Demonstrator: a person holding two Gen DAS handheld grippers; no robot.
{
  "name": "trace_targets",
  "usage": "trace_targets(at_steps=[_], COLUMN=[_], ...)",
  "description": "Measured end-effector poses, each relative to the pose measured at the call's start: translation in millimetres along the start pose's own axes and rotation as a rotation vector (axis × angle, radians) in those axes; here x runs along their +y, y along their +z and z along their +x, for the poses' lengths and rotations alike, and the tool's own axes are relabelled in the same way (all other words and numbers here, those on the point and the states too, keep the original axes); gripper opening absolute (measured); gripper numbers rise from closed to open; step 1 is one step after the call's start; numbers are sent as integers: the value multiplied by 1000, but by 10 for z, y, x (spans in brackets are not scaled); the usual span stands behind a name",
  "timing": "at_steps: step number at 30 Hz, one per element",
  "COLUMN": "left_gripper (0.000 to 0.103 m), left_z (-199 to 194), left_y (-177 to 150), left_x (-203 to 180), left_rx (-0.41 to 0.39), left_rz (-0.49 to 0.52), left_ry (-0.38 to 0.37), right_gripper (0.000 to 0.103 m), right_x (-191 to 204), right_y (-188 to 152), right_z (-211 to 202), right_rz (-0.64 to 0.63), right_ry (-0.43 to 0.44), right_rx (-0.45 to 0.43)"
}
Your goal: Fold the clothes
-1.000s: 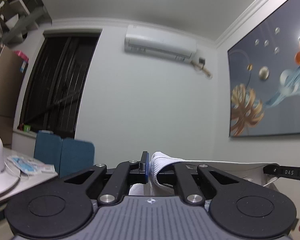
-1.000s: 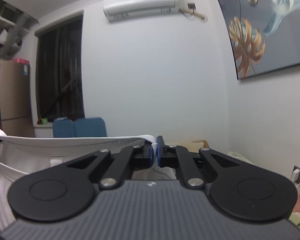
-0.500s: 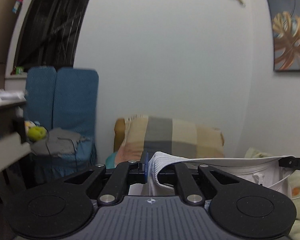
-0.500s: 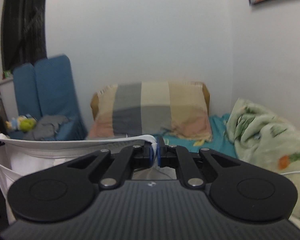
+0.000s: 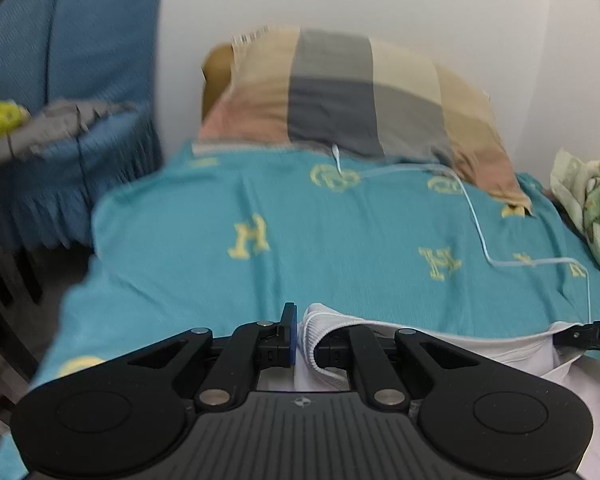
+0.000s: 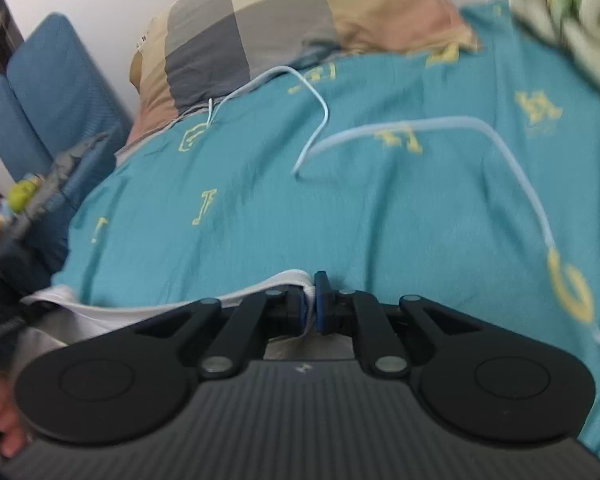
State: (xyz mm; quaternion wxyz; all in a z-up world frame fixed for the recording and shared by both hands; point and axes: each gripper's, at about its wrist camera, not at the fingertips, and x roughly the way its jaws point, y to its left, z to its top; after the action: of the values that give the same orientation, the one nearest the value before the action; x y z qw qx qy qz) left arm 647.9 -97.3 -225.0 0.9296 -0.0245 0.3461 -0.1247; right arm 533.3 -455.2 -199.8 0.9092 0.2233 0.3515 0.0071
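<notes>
Two grippers of mine were clamped on one white garment (image 5: 440, 334): my left gripper (image 5: 305, 338) pinched its ribbed edge, my right gripper (image 6: 310, 306) the other end, the cloth stretched between them near the bedspread (image 5: 340, 248), pillow (image 5: 364, 96) at the far end.

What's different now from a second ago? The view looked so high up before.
Both tools tipped down: from ceiling and air conditioner, past the pillow, to the teal bedspread. The left tool and right tool stay clamped on the white garment, stretched between them.
</notes>
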Motion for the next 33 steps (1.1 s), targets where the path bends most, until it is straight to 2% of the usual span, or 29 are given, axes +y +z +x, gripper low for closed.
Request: trace_targets(at_steps=[3, 4, 5, 7, 8, 11, 16, 21, 26, 33], left_gripper=[14, 27, 47, 62, 68, 75, 77, 79, 79, 79], left_z=[-58, -118, -175, -314, -406, -690, -1431, -2056, -2687, -3573], left_y=[0, 13, 25, 35, 43, 33, -67, -294, -619, -1283], left_x=[25, 29, 34, 46, 36, -2, -94, -16, 266, 817], left_rx=[12, 8, 3, -11, -10, -16, -13, -13, -8, -55], left_rz=[-11, -10, -8, -19, -16, -5, -43, -81, -213, -486], left_ry=[-47, -55, -60, -63, -69, -77, -96, -81, -86, -102], right_gripper=[15, 29, 51, 76, 81, 81, 81, 81, 81, 81], right_x=[-111, -119, -101, -51, -19, 93, 202, 246, 282, 343], right_y=[21, 35, 54, 73, 72, 49, -34, -165, -512, -1263], right_z=[1, -5, -25, -86, -127, -265, -536, -1120, -1833, -2812], right_rz=[46, 53, 43, 26, 19, 4, 7, 13, 50, 177], right_ry=[111, 131, 139, 155, 164, 172, 117, 114, 129, 139], right_rx=[12, 20, 23, 19, 12, 15, 73, 30, -4, -56])
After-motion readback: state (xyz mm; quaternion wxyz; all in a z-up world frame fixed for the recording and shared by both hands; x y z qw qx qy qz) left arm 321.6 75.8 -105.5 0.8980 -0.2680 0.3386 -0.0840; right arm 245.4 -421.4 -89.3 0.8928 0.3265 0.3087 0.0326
